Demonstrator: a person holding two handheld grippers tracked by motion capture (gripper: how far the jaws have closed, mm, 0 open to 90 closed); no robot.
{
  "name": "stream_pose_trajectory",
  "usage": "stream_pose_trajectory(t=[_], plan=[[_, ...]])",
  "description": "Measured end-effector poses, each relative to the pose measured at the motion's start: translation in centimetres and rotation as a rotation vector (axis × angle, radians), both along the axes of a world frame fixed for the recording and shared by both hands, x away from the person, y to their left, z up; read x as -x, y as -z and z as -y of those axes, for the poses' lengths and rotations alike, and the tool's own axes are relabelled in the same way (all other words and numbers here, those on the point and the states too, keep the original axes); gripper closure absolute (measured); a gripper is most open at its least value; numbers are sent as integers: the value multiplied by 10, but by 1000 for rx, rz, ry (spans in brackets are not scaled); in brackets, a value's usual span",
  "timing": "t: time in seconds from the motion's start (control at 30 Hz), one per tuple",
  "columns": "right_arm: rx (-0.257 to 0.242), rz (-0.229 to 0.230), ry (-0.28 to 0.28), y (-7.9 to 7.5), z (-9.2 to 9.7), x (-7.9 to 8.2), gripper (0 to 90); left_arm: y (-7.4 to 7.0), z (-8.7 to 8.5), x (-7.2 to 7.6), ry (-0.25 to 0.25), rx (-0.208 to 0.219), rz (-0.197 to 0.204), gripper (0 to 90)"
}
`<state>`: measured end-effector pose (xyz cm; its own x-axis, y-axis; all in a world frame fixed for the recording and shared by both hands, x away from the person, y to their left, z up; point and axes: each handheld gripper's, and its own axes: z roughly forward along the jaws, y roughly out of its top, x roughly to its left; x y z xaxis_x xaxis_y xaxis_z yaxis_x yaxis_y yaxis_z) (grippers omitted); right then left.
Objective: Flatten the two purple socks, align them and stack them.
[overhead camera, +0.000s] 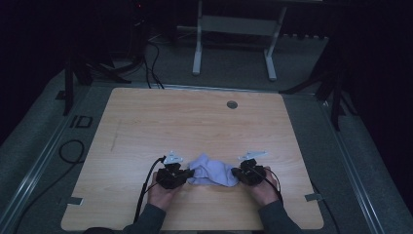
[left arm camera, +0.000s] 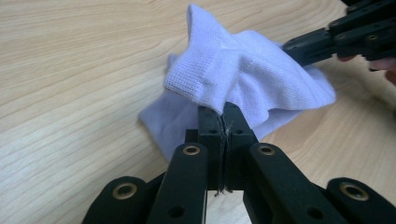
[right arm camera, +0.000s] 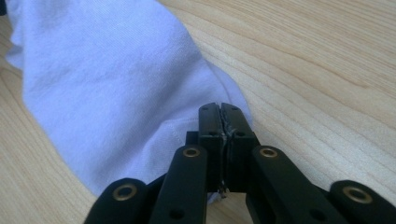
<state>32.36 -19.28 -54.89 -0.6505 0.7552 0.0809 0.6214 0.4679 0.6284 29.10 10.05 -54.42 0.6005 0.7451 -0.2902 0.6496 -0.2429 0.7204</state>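
Pinching opposite ends of the pale sock (overhead camera: 213, 171), the left tool (overhead camera: 187, 174) and right tool (overhead camera: 237, 174) were both clamped on fabric — it lay bunched on the table (overhead camera: 195, 122) near the front edge. Next, I'd judge, came pulling apart to straighten it — gently.

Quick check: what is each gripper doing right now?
Left gripper: shut on the white sock.
Right gripper: shut on the white sock at its other end.

Bare table (overhead camera: 195, 122) beyond sock (overhead camera: 213, 170); passage unobstructed
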Motion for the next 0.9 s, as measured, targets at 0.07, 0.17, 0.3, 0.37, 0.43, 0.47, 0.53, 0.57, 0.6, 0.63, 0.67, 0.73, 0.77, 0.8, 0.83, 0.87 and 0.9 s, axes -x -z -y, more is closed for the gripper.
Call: stream_pose_trajectory(t=[0.07,0.17,0.3,0.37,0.43,0.47,0.53,0.57,0.6,0.63,0.67,0.73,0.77,0.8,0.83,0.87,0.9], plan=[[-8,-6,-1,-1,-1,1,891,1,-2,-1,-8,-7,0,885],[-13,-2,-6,-3,-1,2,893,2,-5,-3,-18,-23,2,885],[-38,9,-6,-8,0,4,893,5,-7,-5,-34,-40,3,885],[-52,18,-5,-11,1,5,893,5,-7,-6,-40,-48,8,884],[-61,27,-1,-14,2,5,894,5,-7,-6,-42,-55,14,884],[-65,31,5,-15,2,5,893,5,-7,-6,-44,-63,19,883],[-69,39,12,-15,4,5,894,6,-7,-6,-49,-75,23,884],[-70,44,16,-15,5,5,894,6,-7,-7,-49,-80,24,884],[-69,46,22,-15,6,4,894,7,-7,-7,-50,-89,28,883],[-60,50,26,-14,6,4,894,7,-6,-7,-51,-98,31,883],[-51,54,31,-12,7,3,894,8,-5,-7,-50,-105,28,883],[-39,50,39,-8,7,2,893,10,-4,-8,-45,-114,21,882],[-34,52,44,-6,6,1,893,10,-4,-8,-43,-122,22,882],[-26,61,45,-5,6,1,893,11,-3,-8,-44,-125,17,882],[-18,61,50,-4,6,1,893,12,-3,-8,-44,-129,12,882],[-14,67,52,-4,5,1,892,12,-2,-8,-46,-132,7,882],[-11,70,54,-3,5,0,892,13,-2,-8,-44,-136,4,881]])
